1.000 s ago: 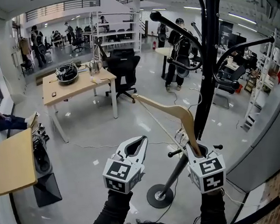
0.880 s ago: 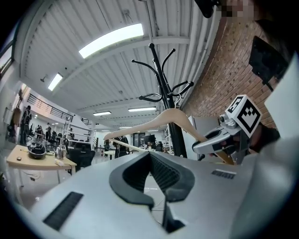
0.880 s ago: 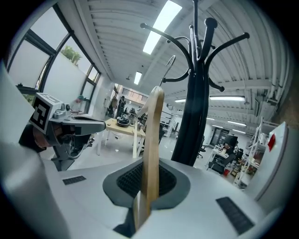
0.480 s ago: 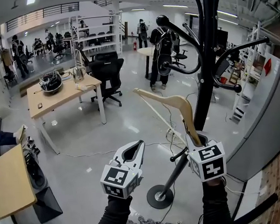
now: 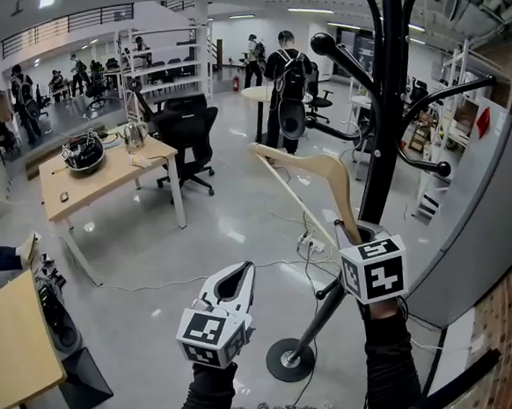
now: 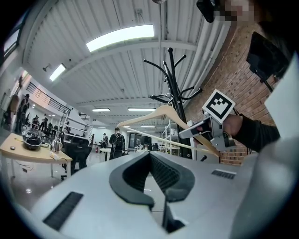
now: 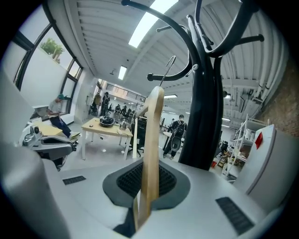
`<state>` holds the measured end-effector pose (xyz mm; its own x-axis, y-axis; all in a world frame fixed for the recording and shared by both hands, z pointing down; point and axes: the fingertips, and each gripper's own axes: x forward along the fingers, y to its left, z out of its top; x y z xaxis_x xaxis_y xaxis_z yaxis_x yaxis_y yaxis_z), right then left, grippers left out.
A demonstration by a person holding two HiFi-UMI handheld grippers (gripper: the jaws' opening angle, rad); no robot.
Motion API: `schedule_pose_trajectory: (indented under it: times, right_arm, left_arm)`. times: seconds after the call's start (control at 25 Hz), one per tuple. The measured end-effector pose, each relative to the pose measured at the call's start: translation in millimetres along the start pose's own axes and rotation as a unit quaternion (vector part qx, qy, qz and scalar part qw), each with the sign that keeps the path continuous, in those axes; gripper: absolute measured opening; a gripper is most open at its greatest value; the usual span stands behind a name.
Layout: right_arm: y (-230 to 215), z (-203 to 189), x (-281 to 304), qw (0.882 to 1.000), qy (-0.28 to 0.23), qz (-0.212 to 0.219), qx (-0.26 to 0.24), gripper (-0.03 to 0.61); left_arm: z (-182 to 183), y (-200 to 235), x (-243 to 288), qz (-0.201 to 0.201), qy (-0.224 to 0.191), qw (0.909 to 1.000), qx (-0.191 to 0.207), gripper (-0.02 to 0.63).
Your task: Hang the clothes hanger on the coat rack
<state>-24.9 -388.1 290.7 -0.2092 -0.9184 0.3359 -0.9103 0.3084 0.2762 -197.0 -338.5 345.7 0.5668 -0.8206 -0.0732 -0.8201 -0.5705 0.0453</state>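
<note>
The wooden clothes hanger (image 5: 317, 173) stands up from my right gripper (image 5: 357, 232), which is shut on one end of it. It tilts left, just left of the black coat rack (image 5: 389, 118). In the right gripper view the hanger (image 7: 152, 149) runs up between the jaws, its metal hook (image 7: 169, 65) close to the coat rack's pole (image 7: 203, 116) and below a curved arm. My left gripper (image 5: 237, 278) hangs lower and to the left, shut and holding nothing. The left gripper view shows the hanger (image 6: 159, 114) in front of the coat rack (image 6: 172, 93).
The rack's round base (image 5: 290, 361) rests on the glossy floor near my arms. A wooden table (image 5: 103, 171) and a black office chair (image 5: 184, 130) stand at the back left. A white cabinet (image 5: 494, 207) is on the right. People (image 5: 285, 65) stand further back.
My right gripper has lifted the hanger higher, alongside the rack's pole. The left gripper has sunk slightly and stays shut.
</note>
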Motion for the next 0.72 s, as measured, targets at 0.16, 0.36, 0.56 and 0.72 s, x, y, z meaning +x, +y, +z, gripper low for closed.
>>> schedule_pose_trajectory:
  times: [0.16,0.36,0.56,0.72]
  right_arm:
    - [0.0,-2.1,9.0,1.0,0.011,-0.003,0.007,0.028]
    - [4.4,-14.4,23.1,0.999,0.019,0.003,0.034,0.028]
    - [4.9,-15.3,30.8,0.999,0.023,0.001,0.033,0.028]
    - [3.9,-18.9,32.5,0.999,0.02,-0.012,0.033,0.028]
  left_arm:
    - [2.2,6.8,-3.8,0.003,-0.003,1.0,-0.002,0.008]
    - [-0.7,5.3,-6.3,-0.005,0.0,1.0,-0.004,0.008]
    - [-0.9,1.3,-10.5,-0.008,0.008,0.9999,0.005,0.008]
    - [-3.3,5.6,-16.9,0.002,0.011,0.9999,0.006,0.008]
